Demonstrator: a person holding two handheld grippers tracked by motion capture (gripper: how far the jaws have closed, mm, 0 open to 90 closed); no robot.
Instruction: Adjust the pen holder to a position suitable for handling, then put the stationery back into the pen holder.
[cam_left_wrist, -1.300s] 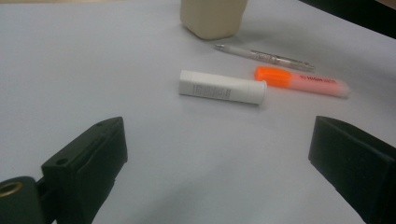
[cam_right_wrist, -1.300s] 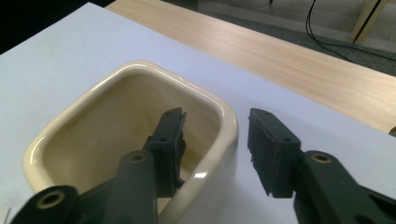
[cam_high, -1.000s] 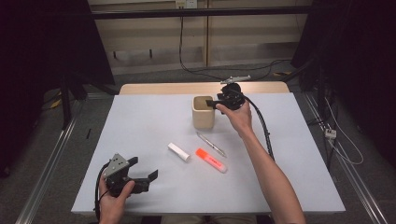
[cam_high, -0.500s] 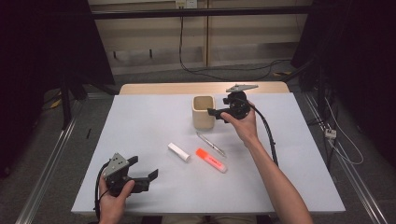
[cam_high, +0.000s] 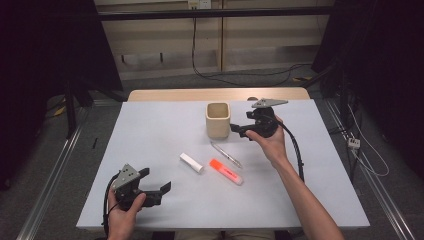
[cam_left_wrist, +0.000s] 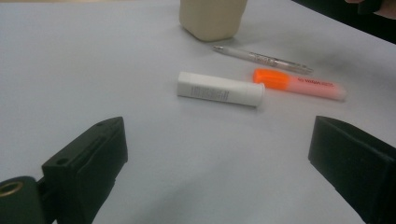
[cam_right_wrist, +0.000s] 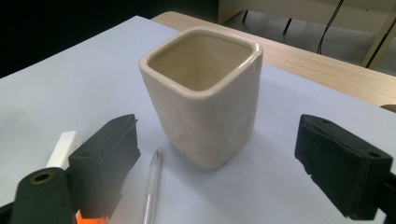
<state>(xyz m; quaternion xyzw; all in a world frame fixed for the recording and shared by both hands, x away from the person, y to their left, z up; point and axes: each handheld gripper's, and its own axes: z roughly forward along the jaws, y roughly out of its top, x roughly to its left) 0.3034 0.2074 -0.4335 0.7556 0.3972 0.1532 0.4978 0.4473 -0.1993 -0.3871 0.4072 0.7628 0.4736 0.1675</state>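
Note:
A cream square cup (cam_high: 218, 119) (cam_right_wrist: 205, 98) stands upright and empty at the table's far middle. Just right of it my right gripper (cam_high: 236, 129) (cam_right_wrist: 217, 135) is open; its jaws have just been opening, with nothing between them and the cup a little ahead. A clear pen (cam_high: 225, 154) (cam_right_wrist: 152, 186), an orange highlighter (cam_high: 226, 171) (cam_left_wrist: 299, 84) and a white tube (cam_high: 191, 162) (cam_left_wrist: 219, 88) lie in the middle. My left gripper (cam_high: 156, 181) (cam_left_wrist: 219, 140) rests open at the near left, pointing at them.
The white table (cam_high: 150, 130) has a wooden strip (cam_high: 165, 95) along its far edge. A black cable (cam_high: 297, 155) trails beside the right forearm. Dark floor and metal rails (cam_high: 55, 165) flank the table.
The right gripper has drawn back from the cup's rim to the right and toward the person, its jaws now wider. The left gripper has not moved.

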